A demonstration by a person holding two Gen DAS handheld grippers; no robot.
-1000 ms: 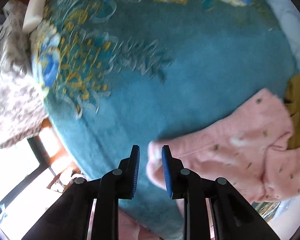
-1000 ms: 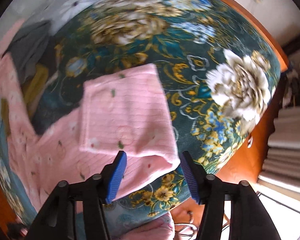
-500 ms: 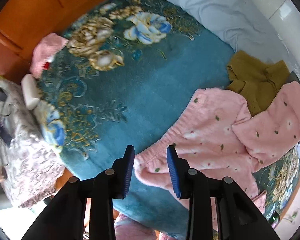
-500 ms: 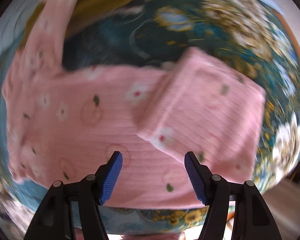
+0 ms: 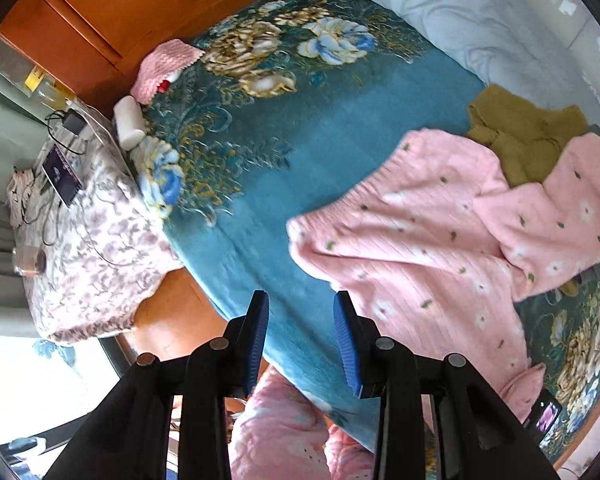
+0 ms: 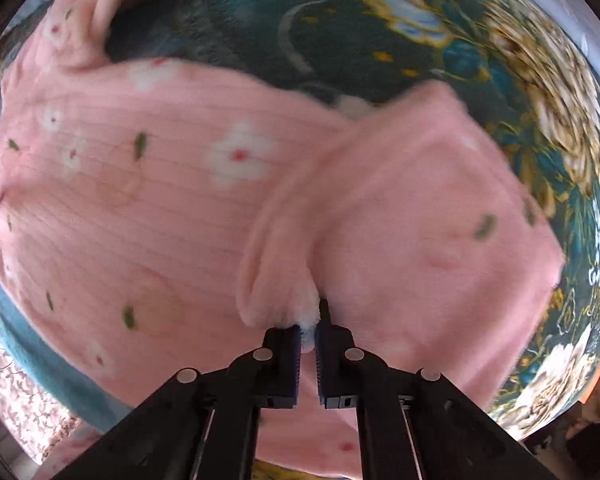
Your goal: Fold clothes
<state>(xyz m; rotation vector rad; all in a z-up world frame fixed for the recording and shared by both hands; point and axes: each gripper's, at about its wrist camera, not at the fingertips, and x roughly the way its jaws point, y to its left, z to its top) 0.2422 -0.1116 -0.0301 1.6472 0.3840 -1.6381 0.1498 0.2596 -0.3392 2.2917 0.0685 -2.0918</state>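
- right gripper (image 6: 308,330) is clamped tight on a bunched fold of the pink pajama top (image 6: 148,208), fabric squeezed right between the blue pads
- left gripper (image 5: 302,330) is hanging loose with jaws wide apart and nothing in them, over the teal bedspread (image 5: 300,168) just off the top's hem
- pink top lies spread on the bedspread, one folded sleeve flopped over its body
- mustard garment (image 5: 520,132) sits on the bedspread at the top's far edge, partly tucked under the pink
- small pink knit cloth (image 5: 166,64) is way off at the bedspread's corner by the wooden headboard (image 5: 132,4)
- flowery side table (image 5: 92,240) stands beside the bedspread's edge
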